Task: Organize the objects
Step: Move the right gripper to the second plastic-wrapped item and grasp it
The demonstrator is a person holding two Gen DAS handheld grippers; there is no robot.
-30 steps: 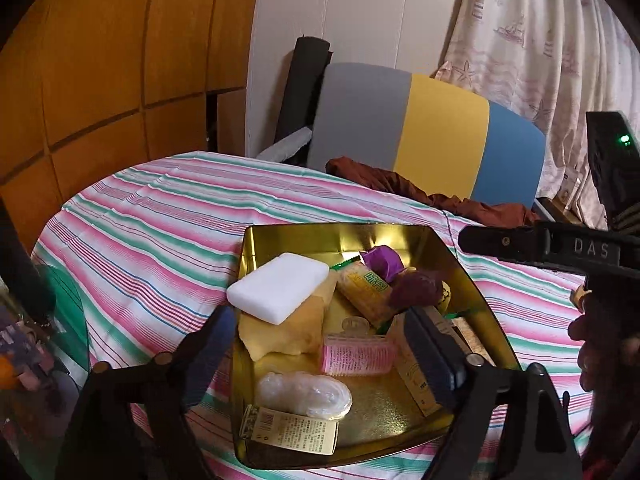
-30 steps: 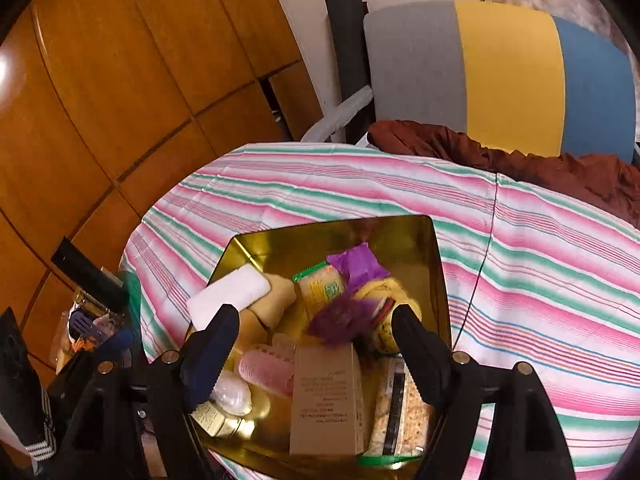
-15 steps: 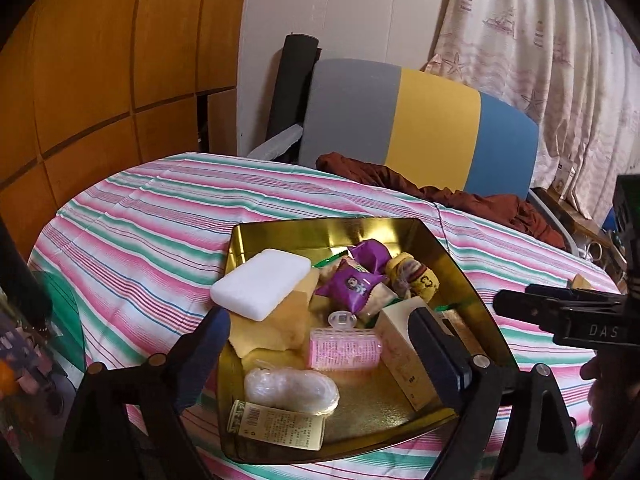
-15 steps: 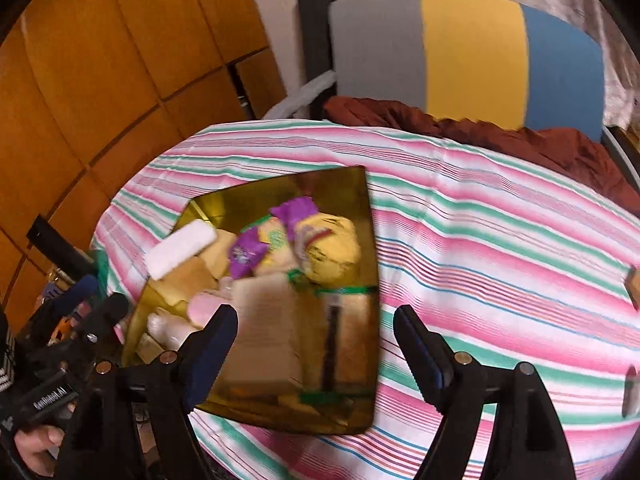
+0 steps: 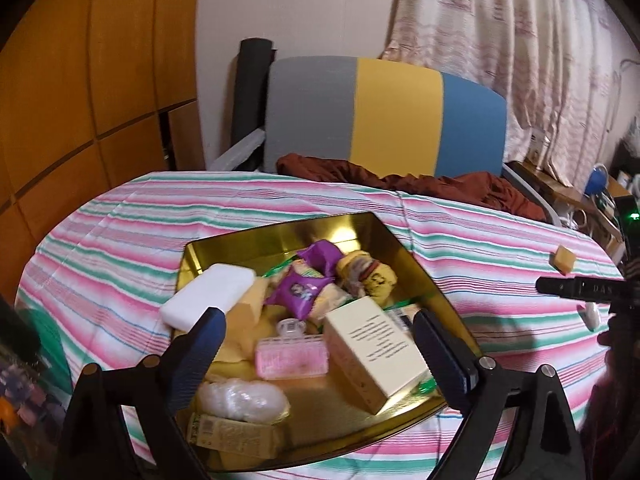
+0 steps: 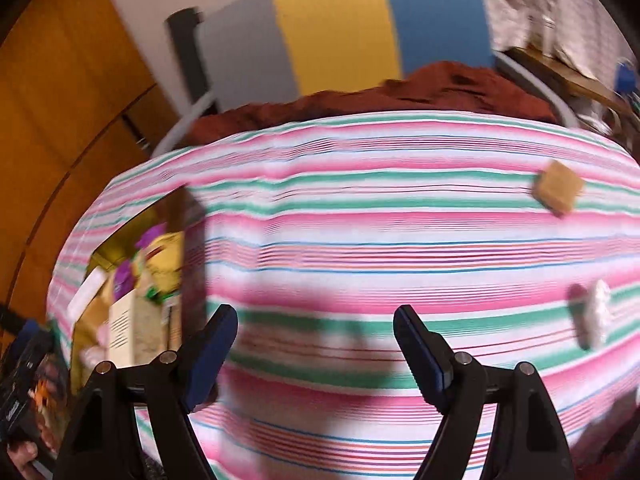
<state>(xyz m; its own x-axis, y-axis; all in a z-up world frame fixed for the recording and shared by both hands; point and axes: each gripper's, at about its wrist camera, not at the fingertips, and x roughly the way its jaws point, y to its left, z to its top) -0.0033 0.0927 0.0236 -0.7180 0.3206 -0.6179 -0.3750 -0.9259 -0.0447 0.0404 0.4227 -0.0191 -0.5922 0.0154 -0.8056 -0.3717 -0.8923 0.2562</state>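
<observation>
A gold tin tray (image 5: 304,236) sits on the striped tablecloth, full of small items: a white soap bar (image 5: 208,296), purple packets (image 5: 300,290), a cream box (image 5: 374,350), a pink brush (image 5: 290,358). My left gripper (image 5: 320,344) is open and empty, hovering over the tray's near side. My right gripper (image 6: 316,344) is open and empty over bare cloth to the right of the tray (image 6: 100,264). A tan cube (image 6: 558,192) and a small white object (image 6: 596,318) lie on the cloth at the right; the cube also shows in the left wrist view (image 5: 564,260).
A grey, yellow and blue chair back (image 5: 384,116) with a brown cloth (image 5: 400,178) stands behind the table. Wood panelling is on the left, curtains (image 5: 500,40) on the right. The right wrist view is motion-blurred.
My right gripper has swung right, away from the tray, over open cloth toward the tan cube and white object. The left view has shifted slightly; the tray's contents are now unobstructed.
</observation>
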